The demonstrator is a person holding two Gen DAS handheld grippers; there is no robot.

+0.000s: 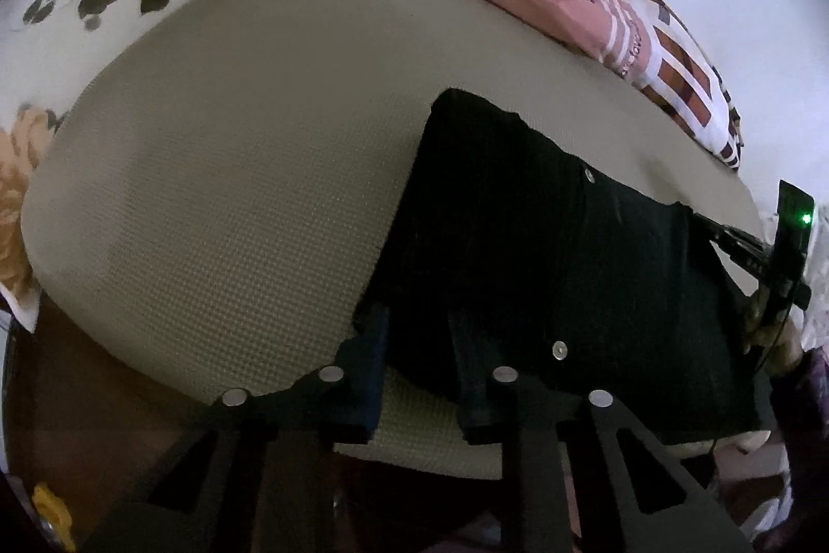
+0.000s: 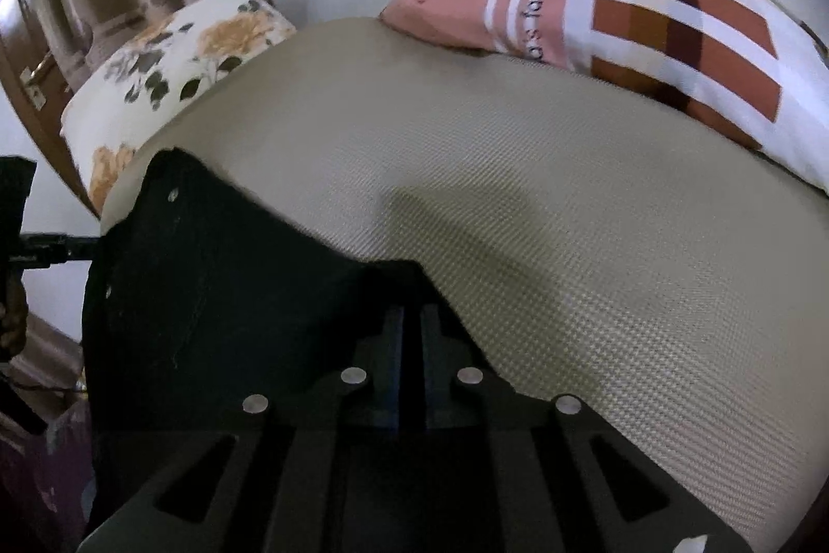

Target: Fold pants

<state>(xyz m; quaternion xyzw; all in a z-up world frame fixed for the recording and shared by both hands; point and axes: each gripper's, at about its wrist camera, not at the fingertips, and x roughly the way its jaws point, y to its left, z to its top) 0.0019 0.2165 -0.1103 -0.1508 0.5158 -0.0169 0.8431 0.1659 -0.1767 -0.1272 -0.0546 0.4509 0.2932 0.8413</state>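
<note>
Black pants (image 1: 544, 252) on a beige bed (image 1: 233, 190), left hand-held gripper (image 1: 422, 345) clamped on their near edge, right hand-held gripper (image 2: 412, 335) pinching the opposite corner.

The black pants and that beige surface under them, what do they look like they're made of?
The black pants look like a heavy matte woven cloth, maybe denim or twill: they lie stiff and carry small shiny metal rivets. The beige surface looks like a padded cover in a coarse textile with a fine waffle-like grid and no sheen; the exact fibre cannot be told.
</note>
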